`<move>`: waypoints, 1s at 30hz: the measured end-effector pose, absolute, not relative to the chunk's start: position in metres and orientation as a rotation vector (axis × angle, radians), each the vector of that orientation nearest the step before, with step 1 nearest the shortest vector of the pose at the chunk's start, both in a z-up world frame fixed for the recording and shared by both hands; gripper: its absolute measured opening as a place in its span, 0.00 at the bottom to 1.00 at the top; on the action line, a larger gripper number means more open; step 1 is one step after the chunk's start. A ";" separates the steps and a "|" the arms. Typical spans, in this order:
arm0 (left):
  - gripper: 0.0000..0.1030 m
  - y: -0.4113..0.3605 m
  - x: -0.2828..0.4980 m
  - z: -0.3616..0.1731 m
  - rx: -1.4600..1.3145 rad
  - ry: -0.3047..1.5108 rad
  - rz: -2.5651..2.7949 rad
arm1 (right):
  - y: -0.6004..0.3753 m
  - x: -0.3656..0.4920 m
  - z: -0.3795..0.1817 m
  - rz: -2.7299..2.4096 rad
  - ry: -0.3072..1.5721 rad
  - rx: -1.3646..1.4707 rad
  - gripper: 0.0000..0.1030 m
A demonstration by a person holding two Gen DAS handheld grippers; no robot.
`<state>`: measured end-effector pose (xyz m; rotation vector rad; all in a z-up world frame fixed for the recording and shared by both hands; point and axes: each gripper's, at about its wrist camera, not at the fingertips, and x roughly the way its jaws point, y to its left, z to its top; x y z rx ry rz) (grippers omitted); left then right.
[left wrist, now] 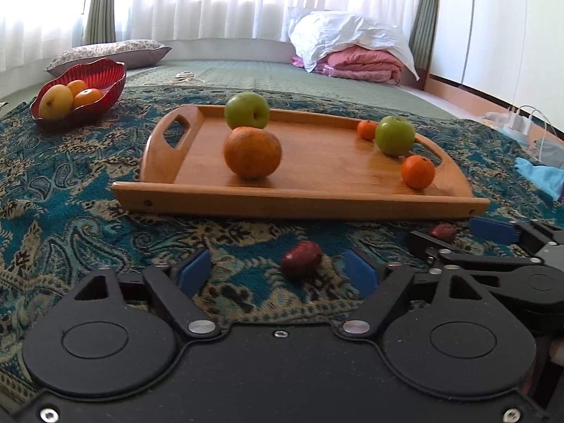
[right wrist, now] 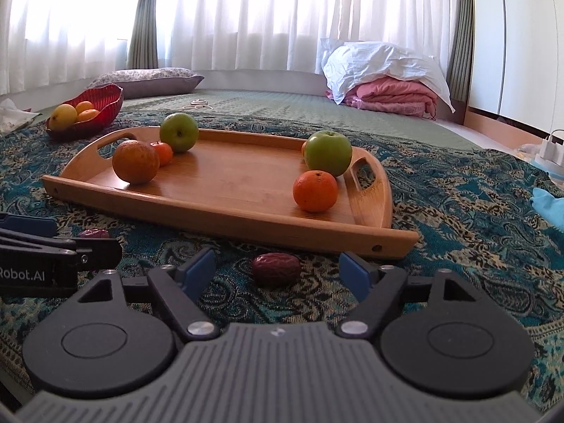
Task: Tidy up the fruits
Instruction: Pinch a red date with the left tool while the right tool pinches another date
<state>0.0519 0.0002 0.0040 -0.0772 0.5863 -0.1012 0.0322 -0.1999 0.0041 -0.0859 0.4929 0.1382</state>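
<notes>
A wooden tray (left wrist: 317,172) (right wrist: 229,183) lies on the patterned cloth. It holds two green apples (left wrist: 246,110) (left wrist: 394,135), a large orange (left wrist: 252,152) (right wrist: 135,161) and small tangerines (left wrist: 417,171) (right wrist: 314,190). Two dark red dates lie on the cloth in front of the tray. My left gripper (left wrist: 278,269) is open with one date (left wrist: 301,258) between its fingers. My right gripper (right wrist: 278,269) is open with the other date (right wrist: 276,269) (left wrist: 443,232) between its fingers. Neither date is gripped.
A red bowl (left wrist: 95,81) (right wrist: 105,105) with a mango and oranges stands at the far left. Pillows and folded pink bedding (left wrist: 363,63) lie at the back. A blue cloth (left wrist: 539,176) and a charger (left wrist: 518,123) are at the right.
</notes>
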 end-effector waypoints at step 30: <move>0.23 -0.013 0.059 0.018 -0.037 0.560 -0.129 | -0.191 0.031 0.009 0.156 0.511 -0.080 0.32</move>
